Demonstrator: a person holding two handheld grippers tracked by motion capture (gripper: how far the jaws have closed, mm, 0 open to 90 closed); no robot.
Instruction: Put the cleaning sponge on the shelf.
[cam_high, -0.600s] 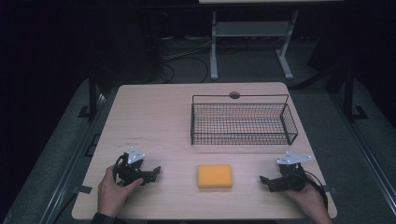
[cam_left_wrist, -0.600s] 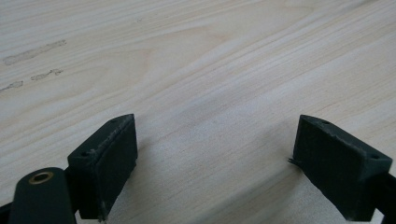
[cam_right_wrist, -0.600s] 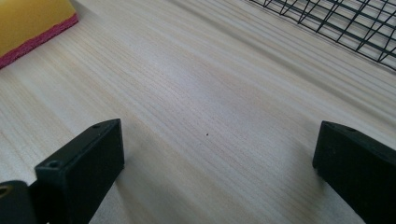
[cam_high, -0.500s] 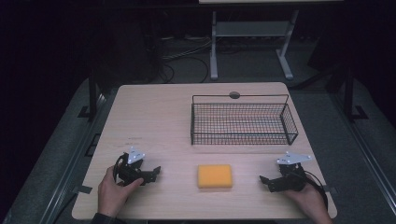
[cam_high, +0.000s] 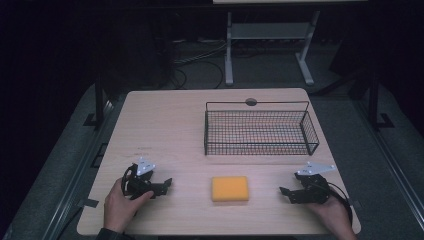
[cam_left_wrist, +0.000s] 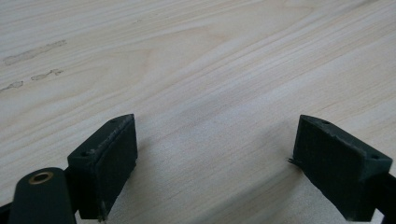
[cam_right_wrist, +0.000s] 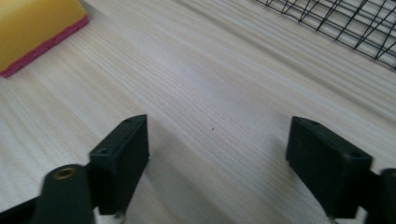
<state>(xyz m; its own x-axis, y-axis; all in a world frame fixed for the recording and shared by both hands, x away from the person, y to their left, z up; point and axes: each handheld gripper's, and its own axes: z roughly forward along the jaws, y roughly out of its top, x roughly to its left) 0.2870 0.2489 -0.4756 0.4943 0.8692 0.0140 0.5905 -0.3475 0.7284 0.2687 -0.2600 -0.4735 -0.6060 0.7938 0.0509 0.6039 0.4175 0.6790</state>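
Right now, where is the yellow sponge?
In the high view the yellow sponge lies flat on the table near its front edge, between the left gripper and the right gripper, in front of the wire basket.

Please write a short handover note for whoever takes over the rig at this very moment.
Left tool: open, holding nothing, low over the table at its near left.
Right tool: open, holding nothing, at the near right, pointing towards the sponge.
Sponge: yellow with a pink underside, lying flat at the near edge, between the two tools and touched by neither.
Wire basket: upright on the far right half of the table, with nothing in it.
Done: nothing has been gripped.
Left: probably grip the sponge and set it in the basket; the right tool looks better placed.
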